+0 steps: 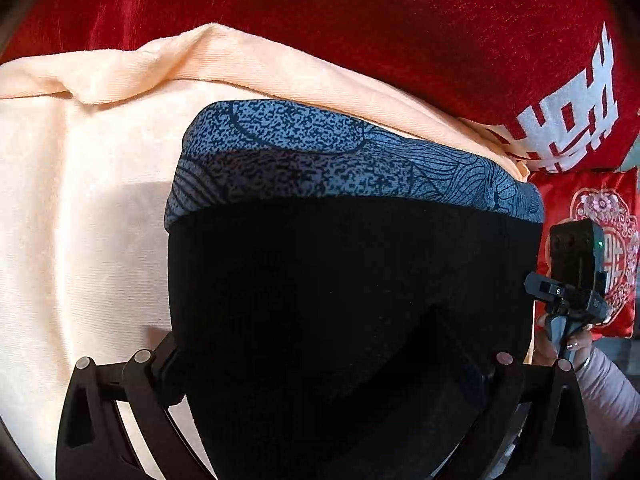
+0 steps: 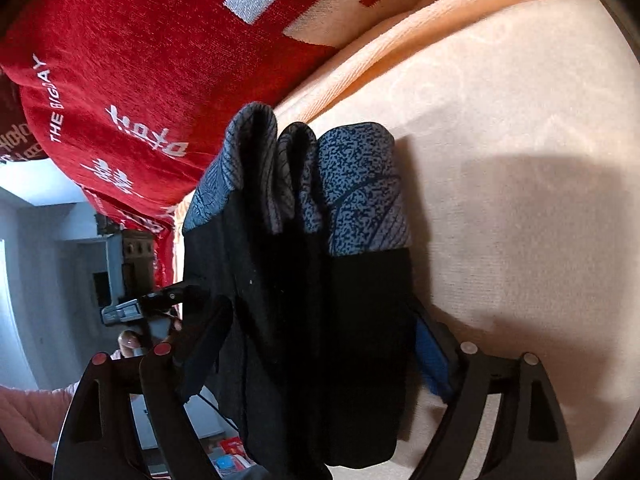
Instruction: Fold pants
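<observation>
Lying in a compact bundle on the peach blanket (image 1: 80,200), the pants (image 1: 340,280) look folded; only letting go remains. Each hand-held gripper, left (image 1: 332,364) and right (image 2: 320,344), straddles the bundle; whether either grips, I cannot tell.

Home living room, red sofa cover (image 1: 360,40), peach blanket (image 1: 80,200), embroidered red cushion (image 1: 600,216)

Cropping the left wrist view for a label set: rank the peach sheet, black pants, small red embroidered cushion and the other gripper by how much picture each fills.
1. Peach sheet
2. Black pants, nearest the lens, so inflated
3. Red embroidered cushion
4. Other gripper
</observation>
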A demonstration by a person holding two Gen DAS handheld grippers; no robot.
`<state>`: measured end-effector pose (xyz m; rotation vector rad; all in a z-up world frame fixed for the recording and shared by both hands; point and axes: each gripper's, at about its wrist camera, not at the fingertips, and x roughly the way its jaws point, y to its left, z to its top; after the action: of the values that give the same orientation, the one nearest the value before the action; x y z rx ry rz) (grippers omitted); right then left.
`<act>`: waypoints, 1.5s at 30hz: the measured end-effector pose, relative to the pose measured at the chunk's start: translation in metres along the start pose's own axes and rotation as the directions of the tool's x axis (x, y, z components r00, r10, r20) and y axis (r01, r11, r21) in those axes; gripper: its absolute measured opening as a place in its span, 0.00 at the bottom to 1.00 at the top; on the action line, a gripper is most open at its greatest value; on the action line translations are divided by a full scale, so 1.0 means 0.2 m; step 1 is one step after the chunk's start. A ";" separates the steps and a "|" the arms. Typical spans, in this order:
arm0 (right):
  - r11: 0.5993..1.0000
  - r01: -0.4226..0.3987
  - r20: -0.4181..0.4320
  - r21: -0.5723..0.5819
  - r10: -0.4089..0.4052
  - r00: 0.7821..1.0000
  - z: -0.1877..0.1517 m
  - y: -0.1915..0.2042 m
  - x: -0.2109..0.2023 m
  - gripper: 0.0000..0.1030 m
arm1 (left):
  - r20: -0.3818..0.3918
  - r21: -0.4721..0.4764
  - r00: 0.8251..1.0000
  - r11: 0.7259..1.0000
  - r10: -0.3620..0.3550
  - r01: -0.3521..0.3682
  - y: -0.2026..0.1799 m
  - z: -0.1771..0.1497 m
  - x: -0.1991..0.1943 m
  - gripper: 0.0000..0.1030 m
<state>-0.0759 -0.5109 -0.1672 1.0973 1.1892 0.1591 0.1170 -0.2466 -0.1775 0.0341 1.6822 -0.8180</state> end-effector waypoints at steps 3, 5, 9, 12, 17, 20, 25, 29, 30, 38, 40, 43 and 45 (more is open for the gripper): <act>1.000 0.014 -0.005 0.005 -0.014 1.000 0.00 0.01 0.01 0.85 | -0.018 -0.006 1.000 1.000 0.003 -0.003 0.00 0.01 0.01 1.00; 0.999 0.034 -0.011 0.013 -0.034 0.999 0.01 0.02 0.01 0.85 | -0.034 -0.010 0.999 1.000 0.004 -0.005 -0.01 0.03 0.02 1.00; 0.996 0.088 -0.010 0.004 -0.088 0.996 0.00 0.03 0.00 0.77 | -0.006 -0.005 0.999 0.999 0.033 -0.033 -0.03 0.00 0.00 0.98; 0.997 0.078 -0.018 0.025 -0.078 0.997 0.00 0.05 0.01 0.64 | 0.047 0.003 0.998 1.000 0.029 -0.029 -0.07 -0.03 -0.04 0.83; 0.997 0.071 -0.012 0.031 -0.070 0.997 -0.02 0.09 -0.03 0.48 | 0.096 0.023 0.994 0.998 0.048 -0.051 -0.13 -0.07 -0.13 0.65; 0.998 0.033 0.004 0.054 -0.033 0.999 -0.04 0.12 -0.06 0.44 | 0.113 0.006 0.992 0.999 0.048 -0.049 -0.15 -0.10 -0.20 0.61; 0.999 -0.015 -0.021 0.043 0.016 1.000 -0.11 0.21 -0.09 0.43 | 0.135 -0.002 0.989 0.998 0.064 -0.065 -0.19 -0.21 -0.35 0.61; 0.998 -0.042 -0.038 0.052 0.044 0.998 -0.23 0.28 -0.09 0.43 | 0.140 0.000 0.987 0.997 0.075 -0.076 -0.18 -0.32 -0.44 0.61; 0.997 -0.048 -0.038 0.055 0.050 0.998 -0.27 0.30 -0.09 0.43 | 0.138 0.003 0.987 0.997 0.079 -0.080 -0.18 -0.36 -0.46 0.61; 0.993 -0.084 -0.009 0.084 0.085 0.996 -0.59 0.35 0.02 0.43 | 0.113 -0.008 0.990 0.997 0.081 -0.081 0.00 -0.61 -0.52 0.61; 0.994 -0.068 -0.015 0.083 0.069 0.997 -0.65 0.33 0.06 0.43 | 0.103 -0.018 0.991 0.997 0.083 -0.082 0.08 -0.65 -0.48 0.61; 0.999 0.005 -0.029 0.045 -0.003 1.000 -0.70 0.31 0.15 0.44 | 0.091 -0.037 0.991 0.994 0.102 -0.099 0.21 -0.71 -0.38 0.73; 0.998 0.046 -0.010 0.046 -0.046 0.999 -0.70 0.26 0.18 0.51 | 0.115 -0.060 0.988 0.994 0.100 -0.094 0.30 -0.72 -0.36 0.94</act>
<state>-0.1511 -0.3777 -0.1457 1.1095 1.2305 0.1012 0.0411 -0.0978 -0.1378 0.0295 1.5779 -0.6878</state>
